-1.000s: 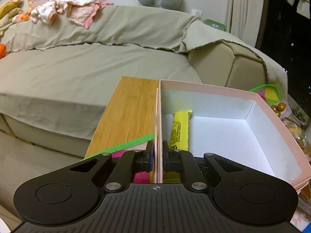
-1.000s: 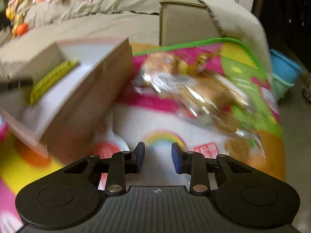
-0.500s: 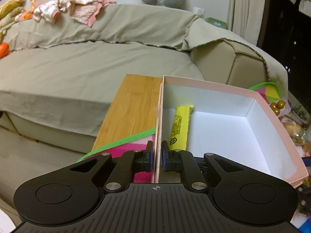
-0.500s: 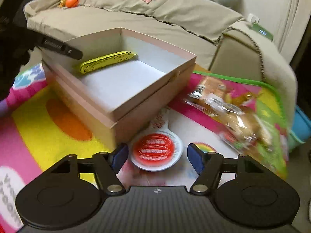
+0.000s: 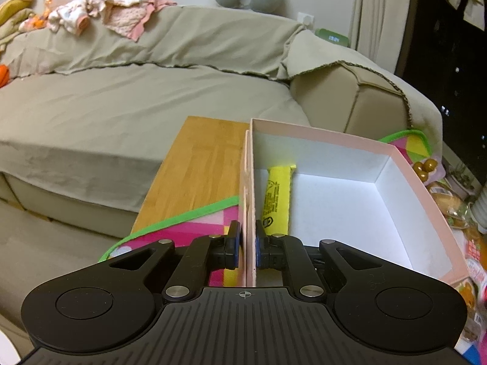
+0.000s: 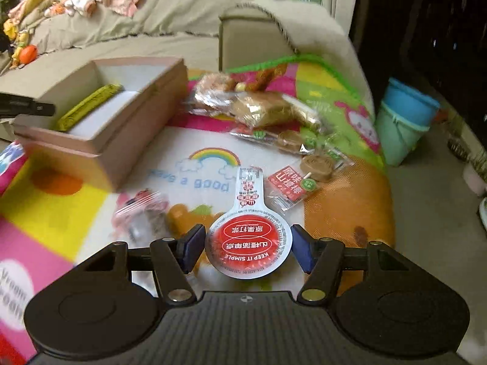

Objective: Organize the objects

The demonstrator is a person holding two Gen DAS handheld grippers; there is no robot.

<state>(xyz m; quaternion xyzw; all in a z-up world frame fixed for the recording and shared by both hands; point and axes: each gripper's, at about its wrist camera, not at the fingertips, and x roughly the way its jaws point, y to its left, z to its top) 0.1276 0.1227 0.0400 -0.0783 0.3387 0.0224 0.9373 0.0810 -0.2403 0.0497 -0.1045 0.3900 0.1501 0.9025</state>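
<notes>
My left gripper (image 5: 247, 245) is shut on the near side wall of the pink box (image 5: 350, 143), one pad outside and one inside. A yellow packet (image 5: 277, 200) lies inside the box along that wall. In the right wrist view the box (image 6: 131, 130) stands at the left on the colourful mat (image 6: 61, 200). My right gripper (image 6: 247, 251) is open low over the mat. A round white snack cup with a red lid (image 6: 248, 243) lies between its fingers, with small gaps at both pads.
Loose snacks lie on the mat: a bread bag (image 6: 258, 106), a red packet (image 6: 289, 182), round biscuits (image 6: 316, 164), a pink clear packet (image 6: 143, 210). Stacked blue and green buckets (image 6: 404, 121) stand right of the mat. A beige sofa (image 5: 121, 106) and wooden board (image 5: 204, 164) lie behind the box.
My right gripper has opened wider and moved over the mat to the round cup, which now sits between its fingers. The left gripper keeps its hold on the box wall.
</notes>
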